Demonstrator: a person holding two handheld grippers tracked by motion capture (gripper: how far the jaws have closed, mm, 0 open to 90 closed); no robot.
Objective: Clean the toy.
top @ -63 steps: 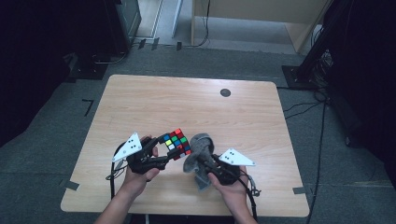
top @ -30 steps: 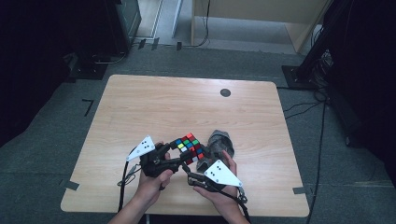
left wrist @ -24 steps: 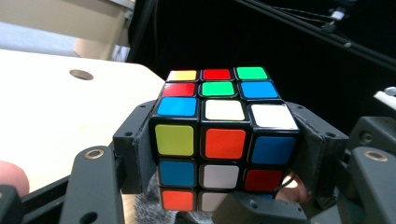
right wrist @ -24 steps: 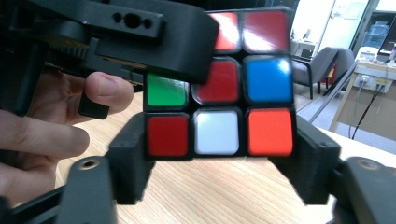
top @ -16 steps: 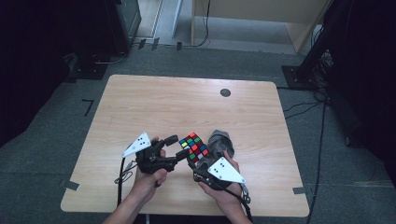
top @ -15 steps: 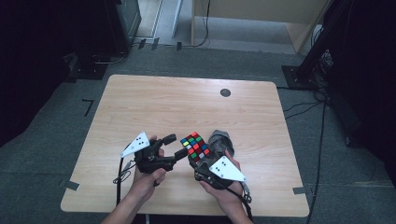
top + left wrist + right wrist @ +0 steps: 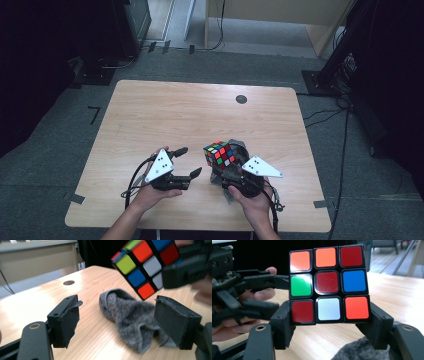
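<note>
A scrambled colour cube [image 7: 219,153] is held just above the wooden table [image 7: 175,110], near its front edge. My right gripper [image 7: 220,162] is shut on it; its jaws have just closed onto the cube's lower row [image 7: 328,285]. My right gripper [image 7: 329,312] shows a pad on each side of the cube. My left gripper [image 7: 190,160] stands open a short way to the cube's left with nothing between its jaws; they opened and have just narrowed slightly. In the left gripper view the cube [image 7: 142,265] hangs above my open left gripper [image 7: 120,325].
A grey fuzzy cloth [image 7: 241,148] lies crumpled on the table under and behind the cube [image 7: 130,315] [image 7: 359,350]. A small black round hole [image 7: 241,99] marks the table's far side. Dark floor surrounds the table.
My left gripper let go of the cube, opened and drew back to the left. The right gripper closed on the cube and carried it slightly right and up.
</note>
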